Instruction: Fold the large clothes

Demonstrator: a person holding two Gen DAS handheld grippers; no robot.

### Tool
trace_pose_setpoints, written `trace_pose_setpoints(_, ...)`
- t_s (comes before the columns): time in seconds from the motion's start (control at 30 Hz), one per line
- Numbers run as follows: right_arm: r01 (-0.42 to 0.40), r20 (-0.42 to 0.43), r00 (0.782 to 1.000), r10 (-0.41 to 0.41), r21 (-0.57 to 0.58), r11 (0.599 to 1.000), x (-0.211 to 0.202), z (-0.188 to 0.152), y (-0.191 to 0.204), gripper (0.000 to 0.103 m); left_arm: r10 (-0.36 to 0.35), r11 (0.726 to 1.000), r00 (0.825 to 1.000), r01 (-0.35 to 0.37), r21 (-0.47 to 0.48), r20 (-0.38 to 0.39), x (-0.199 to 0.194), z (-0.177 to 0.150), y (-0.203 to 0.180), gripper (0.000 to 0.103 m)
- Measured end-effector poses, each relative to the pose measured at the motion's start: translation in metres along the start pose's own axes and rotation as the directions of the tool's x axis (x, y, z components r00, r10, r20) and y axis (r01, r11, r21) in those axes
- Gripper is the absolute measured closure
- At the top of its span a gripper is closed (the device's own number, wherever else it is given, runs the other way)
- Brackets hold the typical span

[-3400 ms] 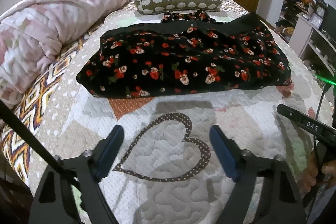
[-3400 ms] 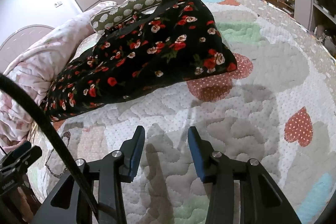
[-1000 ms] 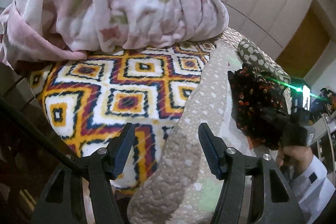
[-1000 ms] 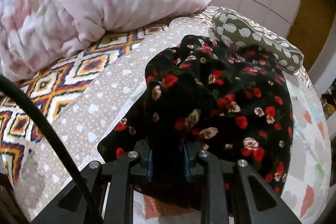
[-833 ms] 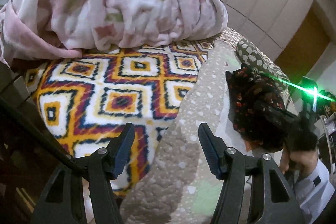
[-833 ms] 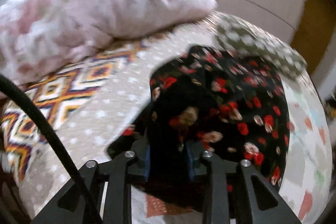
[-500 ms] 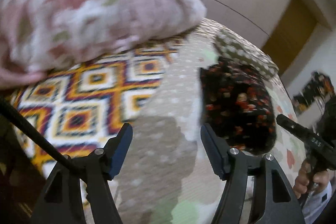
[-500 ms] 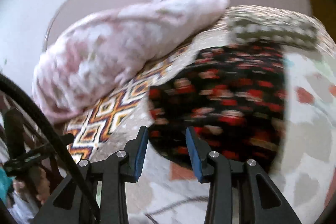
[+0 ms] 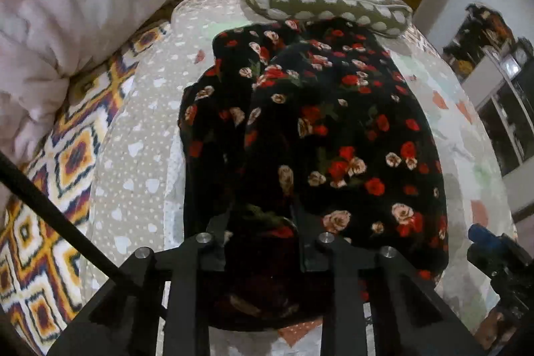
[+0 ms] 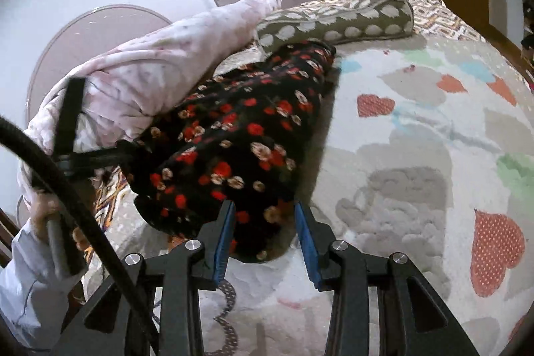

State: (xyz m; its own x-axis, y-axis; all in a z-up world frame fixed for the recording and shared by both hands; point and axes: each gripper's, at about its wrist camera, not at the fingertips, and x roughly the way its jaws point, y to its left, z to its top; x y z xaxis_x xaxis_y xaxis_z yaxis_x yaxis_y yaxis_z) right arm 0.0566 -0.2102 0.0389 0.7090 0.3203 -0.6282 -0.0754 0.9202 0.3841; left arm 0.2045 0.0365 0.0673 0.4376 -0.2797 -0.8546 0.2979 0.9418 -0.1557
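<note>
Two grippers work the floral garment [image 9: 333, 129], folded at frame centre on the bedspread [image 10: 417, 155]. Left gripper [image 9: 263, 222] is closing on its near edge; right gripper [image 10: 263, 222] stands apart, straddling a corner. A shallow bite risks layers slipping, undoing the fold.
</note>
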Motion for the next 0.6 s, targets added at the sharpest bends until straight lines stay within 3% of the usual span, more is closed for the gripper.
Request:
trace_pose_setpoints(0.07,-0.016,0.013,1.0,0.016,0.02,1.0,0.002,0.004,-0.007,0.061,-0.055,0.997,0.996,0.058,-0.045,0.073,-0.025,0.0,0.013,0.086)
trace_pose_setpoints(0.13,-0.052,0.034,0.998,0.049,0.064,0.997,0.004,0.008,-0.018,0.052,-0.083,0.99,0.993,0.092,-0.109,0.09,-0.032,-0.001,0.035,0.086)
trace_pose_setpoints(0.2,-0.094,0.049,0.995,0.088,0.125,0.988,0.016,0.017,-0.03,0.033,-0.04,0.993,0.998,0.045,-0.109,0.052,-0.019,-0.004,0.042,0.086)
trace_pose_setpoints(0.27,-0.141,0.046,0.99,0.134,0.212,0.967,0.038,0.029,-0.046,0.031,-0.027,0.995,0.999,0.029,-0.099,0.018,0.001,-0.015,0.041,0.085)
trace_pose_setpoints(0.37,-0.199,0.031,0.979,0.2,0.347,0.917,0.073,0.042,-0.065,0.03,-0.011,0.995,0.998,0.017,-0.096,0.058,0.007,-0.024,0.039,0.084)
trace_pose_setpoints(0.43,-0.284,0.026,0.954,0.298,0.394,0.874,0.102,0.05,-0.069,0.028,-0.046,0.99,0.996,0.055,-0.13,0.074,0.007,-0.026,0.047,0.082)
trace_pose_setpoints(0.5,-0.353,0.018,0.925,0.38,0.409,0.841,0.124,0.057,-0.066,0.018,-0.083,0.984,0.993,0.095,-0.154,0.083,0.008,-0.029,0.054,0.081)
trace_pose_setpoints(0.53,-0.372,-0.002,0.913,0.408,0.409,0.833,0.138,0.061,-0.061,0.015,-0.093,0.981,0.992,0.106,-0.16,0.087,0.008,-0.029,0.056,0.08)
trace_pose_setpoints(0.6,-0.351,-0.067,0.912,0.405,0.382,0.855,0.162,0.067,-0.048,0.013,-0.092,0.98,0.991,0.107,-0.165,0.096,0.008,-0.03,0.056,0.079)
